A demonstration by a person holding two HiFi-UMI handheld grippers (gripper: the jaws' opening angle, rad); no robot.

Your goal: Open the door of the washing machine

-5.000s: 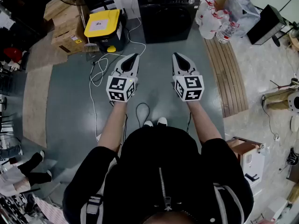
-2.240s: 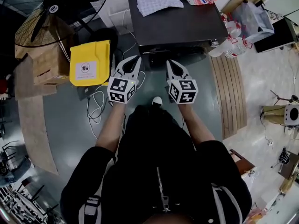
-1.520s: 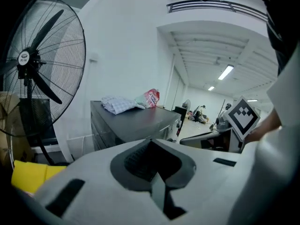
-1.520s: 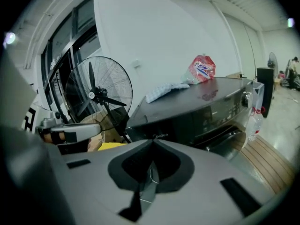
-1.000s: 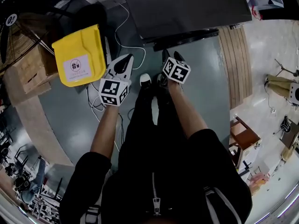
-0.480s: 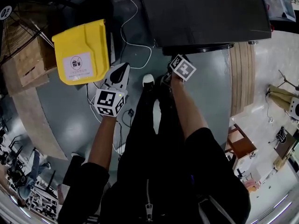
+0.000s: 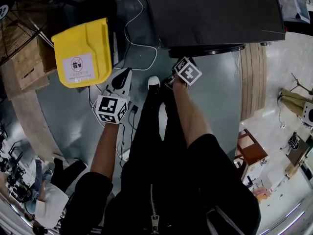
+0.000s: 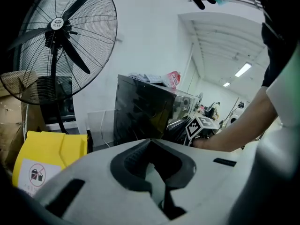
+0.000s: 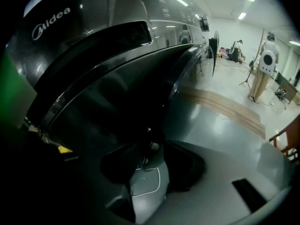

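The black washer (image 7: pixel 210 13) is the biggest thing. It stands at the far edge of the grey floor (image 7: pixel 73 111). Its round door (image 9: pixel 117 102) is on the front, facing the person, and bulges out a little. It looks shut.

A big fan (image 8: pixel 61 36) stands by the far left corner of the floor, left of the washer. A yellow bin (image 7: pixel 80 50) sits on the floor just in front of the fan, well apart from the washer. A white cord (image 7: pixel 134 38) runs over the floor between the bin and the washer.

The person stands close to the washer. One white shoe (image 7: pixel 153 82) shows between the two grippers.

The right gripper (image 9: pixel 150 139) points down at the door, low on its dark front. Its jaws have just been closing and now have only a narrow gap. Their tips are right at the door, but it is too dark to tell if they pinch it.

The left gripper (image 7: pixel 125 73) is near the bin and away from the washer. Its jaws are together, with nothing in them.
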